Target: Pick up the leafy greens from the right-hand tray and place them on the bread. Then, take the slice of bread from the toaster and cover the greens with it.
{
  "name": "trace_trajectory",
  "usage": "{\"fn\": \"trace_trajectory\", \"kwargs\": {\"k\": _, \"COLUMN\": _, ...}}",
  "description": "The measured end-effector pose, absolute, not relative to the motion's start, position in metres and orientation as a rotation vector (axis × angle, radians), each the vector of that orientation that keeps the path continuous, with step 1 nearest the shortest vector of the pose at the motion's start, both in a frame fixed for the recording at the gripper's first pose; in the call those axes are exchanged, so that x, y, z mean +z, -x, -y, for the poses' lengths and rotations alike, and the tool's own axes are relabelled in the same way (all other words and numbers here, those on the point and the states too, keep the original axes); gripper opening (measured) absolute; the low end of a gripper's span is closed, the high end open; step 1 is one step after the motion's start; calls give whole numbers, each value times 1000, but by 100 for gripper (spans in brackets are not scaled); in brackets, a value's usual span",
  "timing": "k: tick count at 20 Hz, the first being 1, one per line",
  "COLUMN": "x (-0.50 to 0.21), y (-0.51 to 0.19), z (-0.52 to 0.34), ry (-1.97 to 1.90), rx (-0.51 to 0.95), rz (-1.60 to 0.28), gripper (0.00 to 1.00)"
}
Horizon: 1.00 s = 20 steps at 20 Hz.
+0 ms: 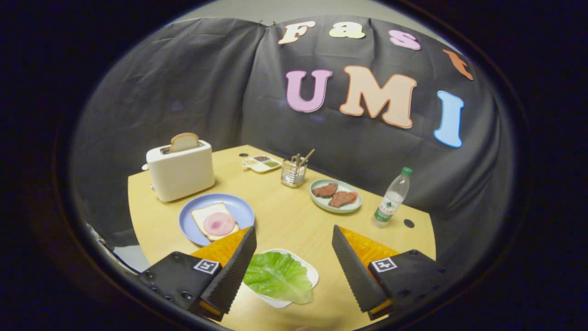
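A green lettuce leaf (277, 276) lies in a small white tray (310, 275) on the wooden table, low between my fingers and nearer the left one. My gripper (294, 235) is open above it, with nothing between its fingers. Beyond the left finger, a blue plate (239, 208) holds a slice of bread (202, 213) topped with a round pink slice of ham (219, 224). Behind the plate stands a white toaster (180, 172) with a slice of bread (184, 141) sticking up out of its slot.
A pale green plate (335, 207) with two brown meat pieces sits beyond the right finger. A plastic water bottle (391, 199) stands to its right. A wire utensil holder (293, 172) and a small condiment dish (261, 163) are at the table's far side.
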<state>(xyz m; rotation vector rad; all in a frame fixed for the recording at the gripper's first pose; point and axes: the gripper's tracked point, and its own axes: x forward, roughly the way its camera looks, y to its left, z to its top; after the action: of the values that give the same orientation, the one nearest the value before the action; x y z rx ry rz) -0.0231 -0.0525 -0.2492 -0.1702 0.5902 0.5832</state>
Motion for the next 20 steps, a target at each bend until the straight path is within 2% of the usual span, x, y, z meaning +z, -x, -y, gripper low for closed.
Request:
{"fn": "trace_trajectory", "kwargs": {"k": 8, "x": -312, "y": 31, "z": 46, "ry": 223, "rx": 668, "rz": -733, "gripper": 100}}
{"fn": "trace_trajectory", "kwargs": {"k": 20, "x": -392, "y": 55, "z": 60, "ry": 244, "rx": 646, "rz": -981, "gripper": 100}}
